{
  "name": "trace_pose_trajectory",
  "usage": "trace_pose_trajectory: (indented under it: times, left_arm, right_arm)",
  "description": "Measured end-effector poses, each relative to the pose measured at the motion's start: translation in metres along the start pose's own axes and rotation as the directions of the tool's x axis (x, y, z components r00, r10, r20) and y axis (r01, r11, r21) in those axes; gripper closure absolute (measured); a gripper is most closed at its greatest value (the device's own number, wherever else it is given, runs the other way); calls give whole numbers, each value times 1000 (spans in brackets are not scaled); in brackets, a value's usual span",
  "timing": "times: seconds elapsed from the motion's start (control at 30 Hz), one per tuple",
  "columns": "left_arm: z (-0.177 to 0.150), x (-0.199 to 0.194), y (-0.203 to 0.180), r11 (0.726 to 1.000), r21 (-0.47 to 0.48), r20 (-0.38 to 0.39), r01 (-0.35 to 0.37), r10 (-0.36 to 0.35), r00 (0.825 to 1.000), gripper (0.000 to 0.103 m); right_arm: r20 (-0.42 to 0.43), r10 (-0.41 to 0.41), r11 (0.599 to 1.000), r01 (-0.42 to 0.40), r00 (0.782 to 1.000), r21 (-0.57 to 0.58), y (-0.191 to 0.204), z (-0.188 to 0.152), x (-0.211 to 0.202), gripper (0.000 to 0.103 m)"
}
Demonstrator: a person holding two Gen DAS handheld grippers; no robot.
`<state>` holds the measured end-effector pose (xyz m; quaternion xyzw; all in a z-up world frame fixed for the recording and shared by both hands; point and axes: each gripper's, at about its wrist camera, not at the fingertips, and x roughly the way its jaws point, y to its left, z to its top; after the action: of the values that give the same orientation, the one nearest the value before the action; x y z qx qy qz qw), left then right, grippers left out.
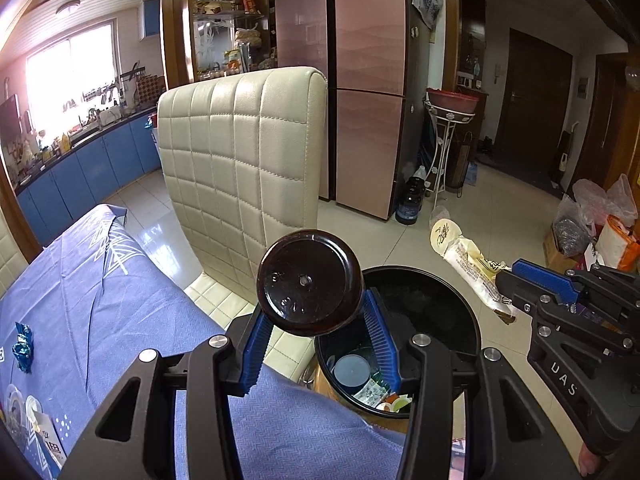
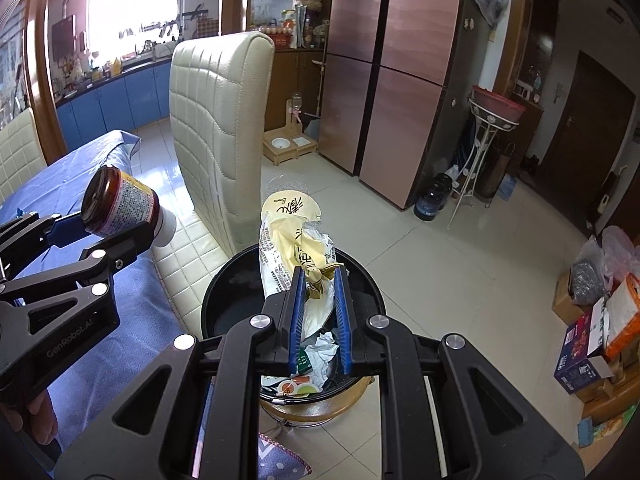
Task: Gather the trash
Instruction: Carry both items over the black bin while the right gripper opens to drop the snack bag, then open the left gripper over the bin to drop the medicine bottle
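Observation:
My left gripper [image 1: 316,316] is shut on a dark brown jar [image 1: 310,282], held bottom-forward at the table's edge, just left of the black trash bin [image 1: 460,300]. In the right wrist view the jar [image 2: 120,206] shows a yellow label and white cap. My right gripper [image 2: 320,300] is shut on a crumpled cream wrapper [image 2: 292,240] and holds it over the bin [image 2: 224,292], which holds several scraps. In the left wrist view the right gripper [image 1: 520,280] and the wrapper [image 1: 468,260] are at the right.
A cream quilted chair [image 1: 240,160] stands behind the bin. The table has a blue cloth [image 1: 100,300] with a blue foil wrapper [image 1: 22,346] at its left. Boxes and bags [image 2: 600,320] lie on the floor at right. A pink fridge [image 1: 360,80] stands behind.

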<state>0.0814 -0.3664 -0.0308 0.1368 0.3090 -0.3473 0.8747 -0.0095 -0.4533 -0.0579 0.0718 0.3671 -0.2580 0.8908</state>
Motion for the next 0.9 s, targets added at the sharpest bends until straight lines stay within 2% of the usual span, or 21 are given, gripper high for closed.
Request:
trace_pose_trajectory:
  times: [0.13, 0.2, 0.23, 0.27, 0.9]
  left_arm:
    - [3, 3, 0, 1000, 3, 4, 1, -1, 1000, 58]
    - [4, 6, -1, 1000, 7, 1, 7, -7, 1000, 58]
    - [3, 6, 0, 1000, 9, 2, 7, -7, 1000, 58]
    - [4, 8, -1, 1000, 11, 5, 8, -8, 1000, 58]
    - [20, 24, -28, 995, 50, 14, 90, -91, 996, 58]
  right_arm:
    - [-18, -11, 1000, 11, 1000, 21, -4, 1, 7, 81]
    - [-29, -19, 999, 20, 999, 34, -7, 1, 10, 64]
    - [-18, -29, 999, 30, 999, 41, -7, 1, 9, 37]
    - [6, -44, 998, 43, 999, 48, -8, -1, 6, 28]
    - [-22, -164, 983, 165, 986, 84, -29, -9, 9, 31]
